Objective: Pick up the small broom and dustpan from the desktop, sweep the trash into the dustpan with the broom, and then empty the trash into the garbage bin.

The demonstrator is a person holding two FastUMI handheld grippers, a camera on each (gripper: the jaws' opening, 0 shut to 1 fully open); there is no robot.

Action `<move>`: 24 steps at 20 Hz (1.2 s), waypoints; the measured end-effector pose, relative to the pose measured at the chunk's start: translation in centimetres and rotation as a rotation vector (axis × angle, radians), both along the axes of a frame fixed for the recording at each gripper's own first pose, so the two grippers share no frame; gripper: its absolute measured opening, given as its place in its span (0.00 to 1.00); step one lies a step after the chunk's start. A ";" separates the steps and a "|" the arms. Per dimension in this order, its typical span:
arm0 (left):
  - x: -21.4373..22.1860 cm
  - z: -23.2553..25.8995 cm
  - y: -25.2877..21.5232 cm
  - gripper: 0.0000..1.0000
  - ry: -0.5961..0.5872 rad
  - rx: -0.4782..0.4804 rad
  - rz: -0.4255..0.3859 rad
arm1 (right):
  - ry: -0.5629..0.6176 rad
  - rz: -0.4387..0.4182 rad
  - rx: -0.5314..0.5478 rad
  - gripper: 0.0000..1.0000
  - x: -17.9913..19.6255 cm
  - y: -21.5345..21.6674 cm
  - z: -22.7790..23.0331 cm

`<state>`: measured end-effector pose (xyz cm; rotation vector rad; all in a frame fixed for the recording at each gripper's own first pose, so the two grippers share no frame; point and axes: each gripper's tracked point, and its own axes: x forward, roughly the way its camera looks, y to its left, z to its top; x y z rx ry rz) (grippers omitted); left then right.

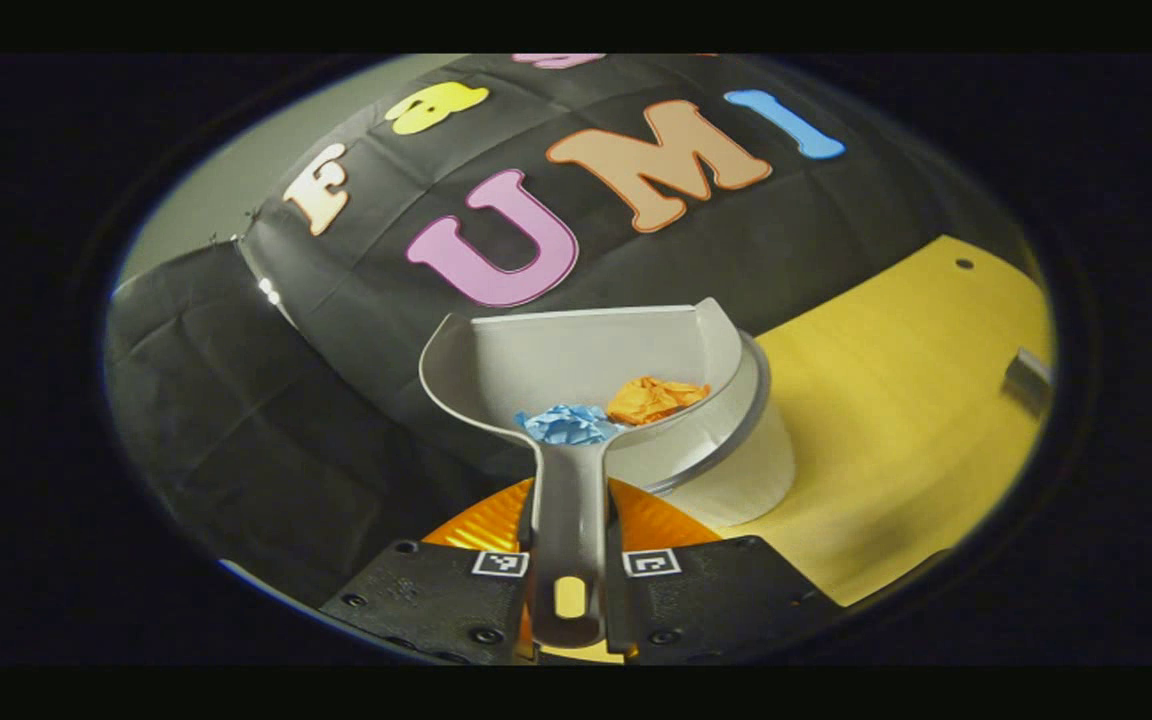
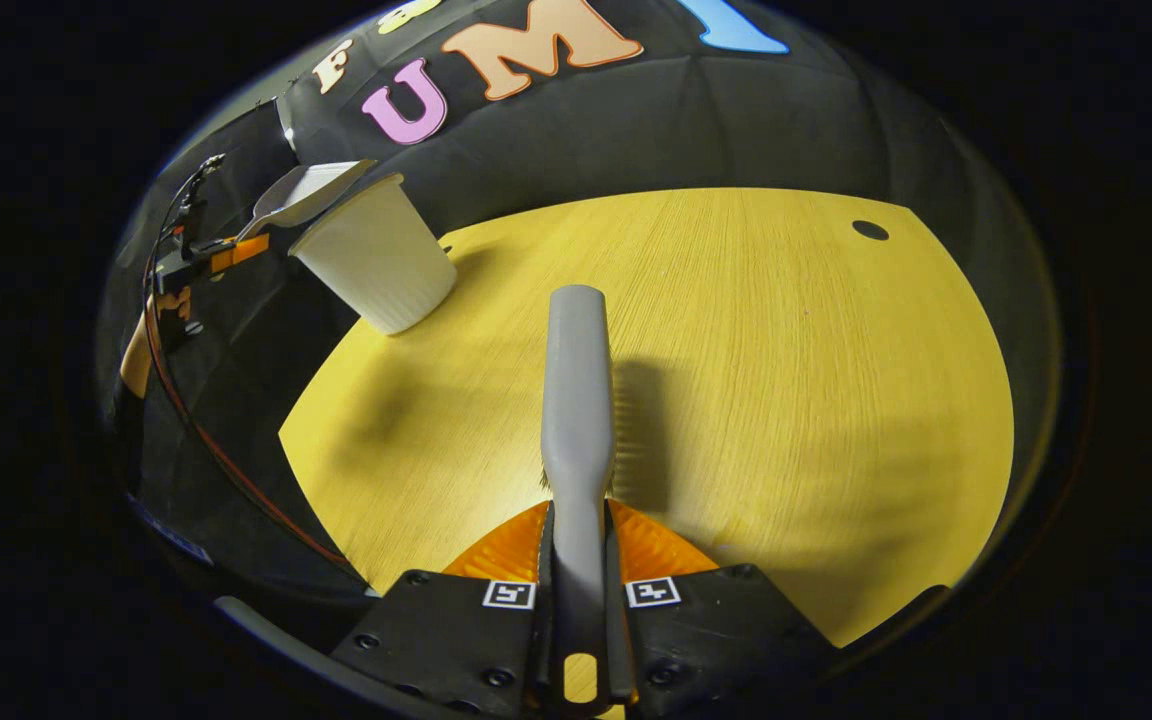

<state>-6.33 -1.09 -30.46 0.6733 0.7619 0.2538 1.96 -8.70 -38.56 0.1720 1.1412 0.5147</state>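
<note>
A: Handle first, nearest to us: the left gripper (image 1: 569, 585) is clamped on the dustpan (image 1: 576, 375) by its grey handle, both fingers pressing the sides.

B: And the trash?

A: In the pan. A crumpled blue paper (image 1: 566, 424) and a crumpled orange paper (image 1: 654, 398) sit at the handle end of the scoop, so the sweeping looks finished.

B: Where is the pan held?

A: Raised over the white garbage bin (image 1: 741, 470), which stands on the yellow desktop (image 1: 896, 420) near its edge. The scoop covers most of the bin's mouth, yet the papers are not yet tipped out.

B: The other hand?

A: In the right gripper view, the right gripper (image 2: 579, 610) is closed on the small broom (image 2: 576, 390), its head pointing out over the bare desktop (image 2: 786, 380). Farther off, the garbage bin (image 2: 376, 255) sits at the desk's far left corner with the dustpan (image 2: 306, 192) above its rim.

B: So what's left?

A: By my reckoning, only the emptying: tilt the pan so both papers slide into the bin.
</note>
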 end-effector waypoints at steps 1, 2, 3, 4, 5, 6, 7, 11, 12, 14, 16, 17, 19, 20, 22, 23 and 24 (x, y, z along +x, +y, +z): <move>0.0 0.2 0.0 0.19 0.020 0.040 -0.012 | 0.007 0.005 0.000 0.17 -0.1 0.0 0.0; 0.0 0.4 0.0 0.19 0.056 0.089 -0.030 | 0.009 0.010 0.000 0.17 -0.1 0.0 0.1; 0.4 0.5 -0.1 0.20 0.088 0.146 -0.061 | 0.011 0.014 0.002 0.17 -0.1 -0.1 0.1; 0.1 0.4 0.9 0.19 0.124 0.211 -0.100 | 0.013 0.018 0.005 0.17 -0.1 -0.1 0.1; -0.1 0.3 1.6 0.20 0.167 0.277 -0.139 | 0.016 0.021 0.007 0.17 -0.2 -0.1 0.1; -0.3 0.5 2.0 0.19 0.215 0.334 -0.176 | 0.018 0.024 0.007 0.17 -0.3 -0.1 0.1; -0.2 0.5 2.2 0.19 0.256 0.384 -0.209 | 0.017 0.026 0.008 0.17 -0.3 -0.1 0.2; 0.2 0.9 3.3 0.20 0.390 0.581 -0.331 | 0.016 0.039 0.010 0.17 -0.3 -0.1 0.1; 0.6 1.6 3.4 0.19 0.407 0.644 -0.355 | 0.015 0.042 0.011 0.17 -0.4 0.0 0.1; 1.0 2.5 3.7 0.20 0.432 0.715 -0.390 | 0.013 0.046 0.012 0.17 -0.4 0.0 0.1; 1.0 2.7 4.0 0.20 0.442 0.732 -0.399 | 0.010 0.049 0.013 0.17 -0.4 0.0 0.1; 0.8 2.8 3.9 0.20 0.428 0.707 -0.389 | 0.010 0.049 0.014 0.17 -0.4 0.0 0.2; 0.4 2.6 3.2 0.19 0.360 0.607 -0.329 | 0.009 0.038 0.020 0.17 -0.4 0.2 0.2; -0.1 2.7 3.0 0.19 0.329 0.557 -0.291 | 0.008 0.031 0.022 0.17 -0.4 0.3 0.3; 0.0 3.2 1.8 0.19 0.243 0.479 -0.254 | -0.008 0.018 0.024 0.17 -0.1 0.4 0.3; 0.3 3.6 0.8 0.19 0.192 0.442 -0.240 | -0.019 0.006 0.028 0.17 0.2 0.4 0.3; 0.6 4.0 -0.3 0.20 0.133 0.387 -0.227 | -0.023 -0.006 0.030 0.17 0.2 0.6 0.2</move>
